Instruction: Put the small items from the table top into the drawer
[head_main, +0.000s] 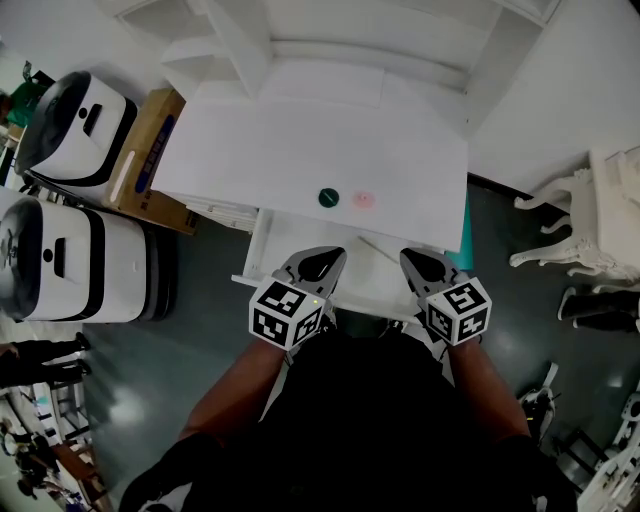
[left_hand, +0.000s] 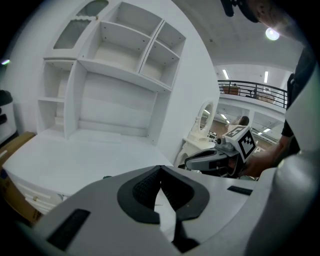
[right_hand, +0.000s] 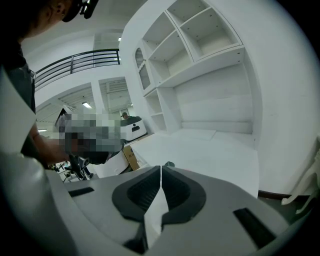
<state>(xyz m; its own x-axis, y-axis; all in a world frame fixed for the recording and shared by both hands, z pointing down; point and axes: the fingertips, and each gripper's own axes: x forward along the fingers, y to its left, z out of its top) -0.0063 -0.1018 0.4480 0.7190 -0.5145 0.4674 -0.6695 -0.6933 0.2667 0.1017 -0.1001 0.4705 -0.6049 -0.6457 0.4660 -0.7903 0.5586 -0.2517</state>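
Observation:
On the white table top (head_main: 300, 140), close to its front edge, lie a small dark green round item (head_main: 329, 197) and a pale pink round one (head_main: 364, 199), side by side. The white drawer (head_main: 375, 280) stands pulled out below that edge. My left gripper (head_main: 330, 258) and right gripper (head_main: 412, 260) hover over the drawer, short of the two items, both shut and empty. In the left gripper view the jaws (left_hand: 160, 168) meet, with the right gripper (left_hand: 220, 157) beyond them. The right gripper view shows the jaws (right_hand: 161, 168) closed, and the green item (right_hand: 169, 163) peeks just above them.
A white hutch with open shelves (head_main: 300, 50) rises at the back of the table. Two white machines (head_main: 70, 130) (head_main: 80, 260) and a cardboard box (head_main: 150, 150) stand to the left. An ornate white chair (head_main: 590, 220) is at the right.

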